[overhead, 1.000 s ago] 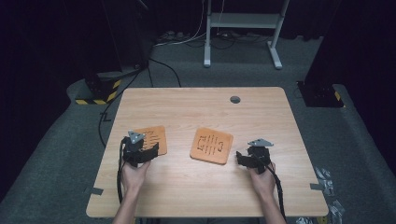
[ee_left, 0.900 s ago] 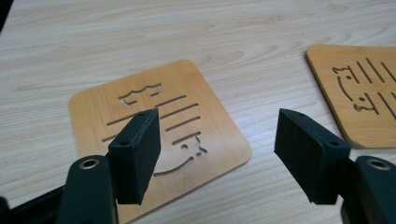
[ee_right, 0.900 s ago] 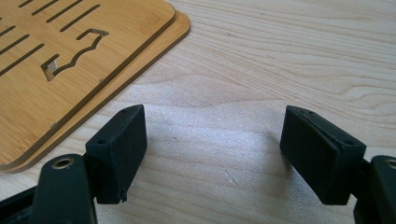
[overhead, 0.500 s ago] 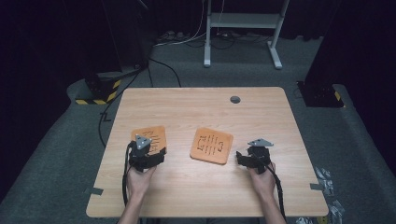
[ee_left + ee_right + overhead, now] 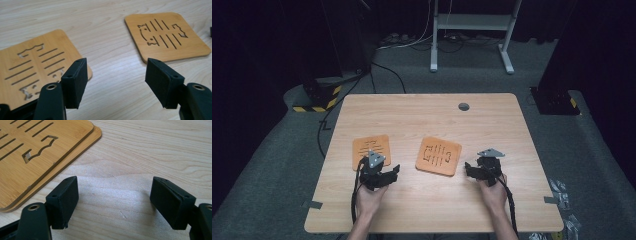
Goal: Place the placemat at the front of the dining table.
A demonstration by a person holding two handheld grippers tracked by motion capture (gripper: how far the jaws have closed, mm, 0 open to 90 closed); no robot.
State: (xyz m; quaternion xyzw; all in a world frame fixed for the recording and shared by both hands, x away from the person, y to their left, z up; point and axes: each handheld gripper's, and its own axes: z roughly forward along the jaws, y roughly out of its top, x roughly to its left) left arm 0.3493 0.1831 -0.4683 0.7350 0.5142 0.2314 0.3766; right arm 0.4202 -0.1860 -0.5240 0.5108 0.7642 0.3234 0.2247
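Observation:
Two flat bamboo coasters with slot cut-outs lie on the wooden table (image 5: 427, 120). The left coaster (image 5: 371, 146) (image 5: 32, 67) sits just ahead and left of my left gripper (image 5: 391, 172) (image 5: 117, 75), which is open with only bare wood between its jaws. The middle coaster (image 5: 438, 156) (image 5: 166, 35) lies farther off to its right. In the right gripper view that coaster (image 5: 32, 152) looks like two stacked pieces, at the upper left. My right gripper (image 5: 469, 169) (image 5: 113, 195) is open over bare table, just right of the stack.
A round grommet hole (image 5: 463, 106) sits near the table's far edge. Grey tape tabs (image 5: 312, 204) mark the front left edge. On the floor beyond stand a white frame (image 5: 472, 22) and a black-and-yellow striped base (image 5: 317, 97), with cables nearby.
My left gripper has slid a little to the right and toward the front edge, off the left coaster. The right gripper and both coasters have stayed put.

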